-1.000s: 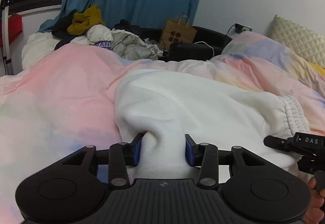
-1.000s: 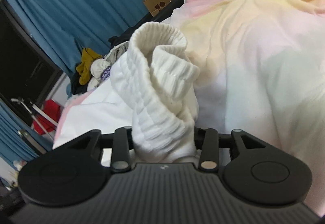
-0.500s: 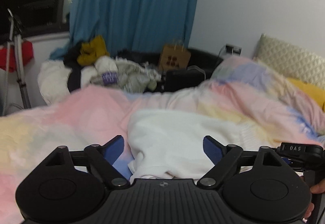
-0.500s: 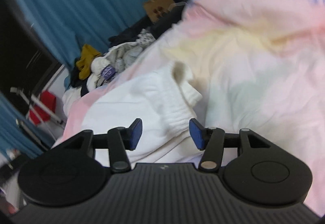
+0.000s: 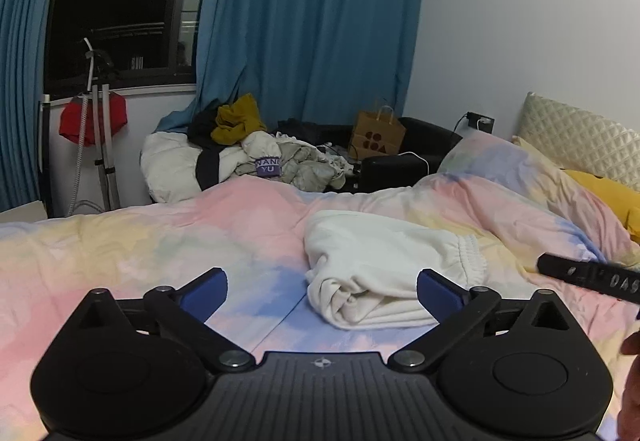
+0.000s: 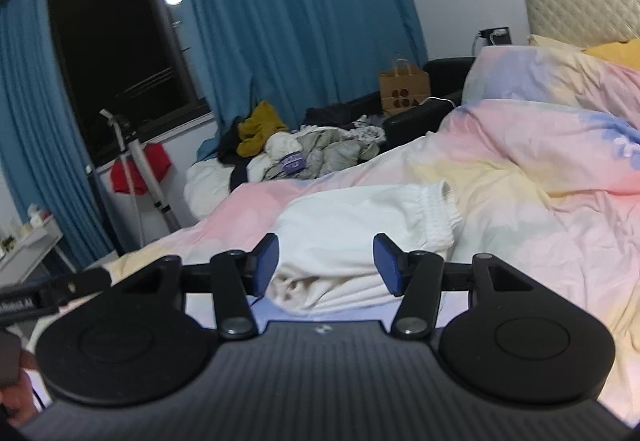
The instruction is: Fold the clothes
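A white garment with an elastic waistband (image 5: 380, 265) lies folded on the pastel duvet (image 5: 140, 253). It also shows in the right wrist view (image 6: 360, 233). My left gripper (image 5: 322, 287) is open and empty, held back from and above the garment's near left edge. My right gripper (image 6: 326, 261) is open and empty, just in front of the garment's near fold. Part of the right gripper's body shows at the right edge of the left wrist view.
A heap of unfolded clothes (image 5: 256, 153) lies beyond the bed's far side by the blue curtain (image 5: 304, 21). A brown paper bag (image 5: 376, 137) stands on a black seat. A quilted headboard (image 5: 580, 137) and yellow pillow (image 5: 608, 193) are at right.
Both grippers have let go of the white garment, opened and pulled back and up. The garment now lies folded on the duvet.
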